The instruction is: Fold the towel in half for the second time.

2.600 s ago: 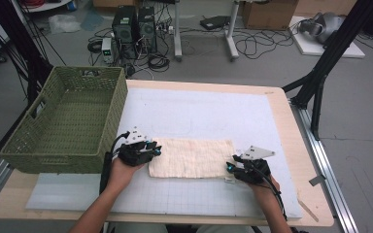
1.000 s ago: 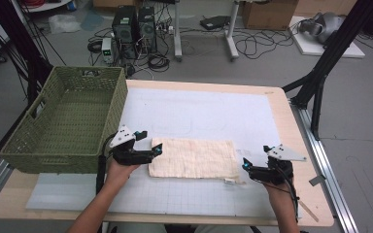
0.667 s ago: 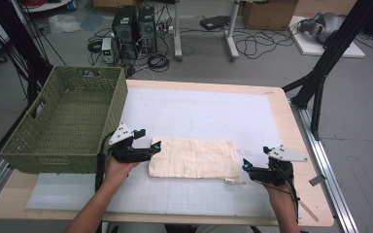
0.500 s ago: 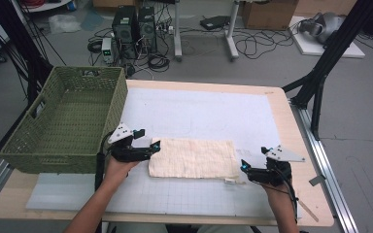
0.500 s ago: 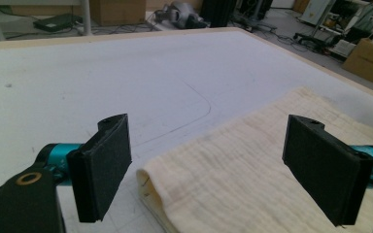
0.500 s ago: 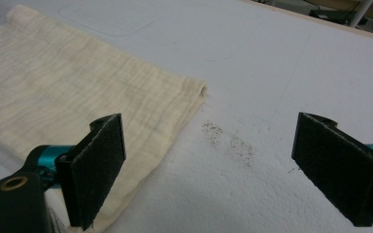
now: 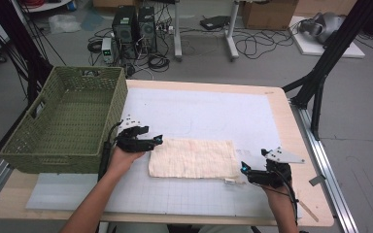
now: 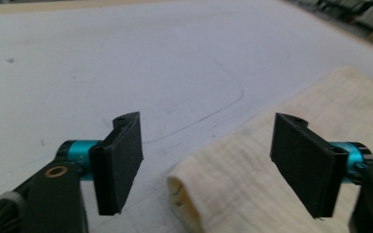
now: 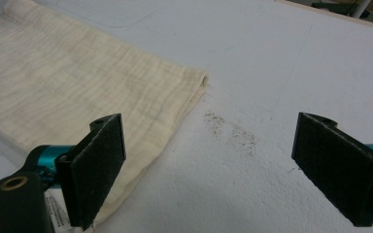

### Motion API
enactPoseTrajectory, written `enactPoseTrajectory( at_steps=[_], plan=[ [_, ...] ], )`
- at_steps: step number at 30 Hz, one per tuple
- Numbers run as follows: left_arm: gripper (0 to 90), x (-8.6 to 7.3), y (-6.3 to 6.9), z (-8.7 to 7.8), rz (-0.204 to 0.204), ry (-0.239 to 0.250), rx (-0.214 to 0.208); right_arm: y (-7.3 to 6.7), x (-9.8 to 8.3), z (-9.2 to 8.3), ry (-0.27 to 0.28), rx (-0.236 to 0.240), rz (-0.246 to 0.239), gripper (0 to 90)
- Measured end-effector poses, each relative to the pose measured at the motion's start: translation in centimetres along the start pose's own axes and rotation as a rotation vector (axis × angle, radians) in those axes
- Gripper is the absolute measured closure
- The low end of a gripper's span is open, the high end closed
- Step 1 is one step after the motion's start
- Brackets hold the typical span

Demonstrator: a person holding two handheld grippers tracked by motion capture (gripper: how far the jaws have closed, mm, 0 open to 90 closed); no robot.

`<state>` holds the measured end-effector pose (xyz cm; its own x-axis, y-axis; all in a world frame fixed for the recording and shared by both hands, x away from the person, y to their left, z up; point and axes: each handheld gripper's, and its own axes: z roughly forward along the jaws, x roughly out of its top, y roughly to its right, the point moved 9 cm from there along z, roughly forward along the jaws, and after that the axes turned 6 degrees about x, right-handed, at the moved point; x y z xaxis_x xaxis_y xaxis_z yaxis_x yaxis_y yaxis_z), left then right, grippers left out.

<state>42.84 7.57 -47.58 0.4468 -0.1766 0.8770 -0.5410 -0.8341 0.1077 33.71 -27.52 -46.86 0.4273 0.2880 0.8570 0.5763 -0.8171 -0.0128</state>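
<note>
A white mat [image 7: 199,116] covers the wooden table [image 7: 291,121] above a cable-strewn floor [image 7: 199,48].

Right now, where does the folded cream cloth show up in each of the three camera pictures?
High view: the folded cloth lies at centre, low on the white mat, between the two grippers.
Left gripper view: lower right, its near corner between the open jaws.
Right gripper view: upper left, running down behind the left jaw.
Shared landmark: the white mat under the cloth.
</note>
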Motion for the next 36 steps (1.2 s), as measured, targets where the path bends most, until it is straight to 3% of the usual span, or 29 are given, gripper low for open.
enactPoseTrajectory(
  at_steps=[2,6,9,16,19,23,27,36],
  plan=[
    [33.4,-0.3,-0.2,0.6,0.025,-0.035,0.027,-0.1,0.0,0.1,-0.003,0.001,0.002,11.4],
    [37.3,-0.8,-0.2,1.5,0.049,-0.07,0.042,-0.1,-0.2,0.2,-0.009,0.001,0.006,11.4],
    [41.2,-1.9,0.0,2.1,0.092,-0.136,0.037,-0.1,-0.2,0.3,-0.015,0.002,-0.002,11.4],
    [56.8,-2.3,0.1,2.0,0.116,-0.163,0.022,-0.2,-0.5,0.8,-0.035,0.009,-0.001,11.4],
    [67.0,-2.3,0.2,1.9,0.115,-0.166,0.0,-0.3,-0.6,1.0,-0.041,0.013,-0.004,11.4],
    [81.3,-2.4,0.1,1.7,0.081,-0.164,-0.038,-0.4,-0.7,1.2,-0.049,0.024,0.004,11.4],
    [83.8,-2.2,0.2,1.5,0.073,-0.152,-0.056,-0.6,-0.5,2.0,-0.061,0.045,0.007,11.4],
    [83.8,-1.3,0.2,0.6,0.04,-0.077,-0.086,-1.6,0.7,3.3,-0.065,0.109,-0.001,11.4]
  ],
)
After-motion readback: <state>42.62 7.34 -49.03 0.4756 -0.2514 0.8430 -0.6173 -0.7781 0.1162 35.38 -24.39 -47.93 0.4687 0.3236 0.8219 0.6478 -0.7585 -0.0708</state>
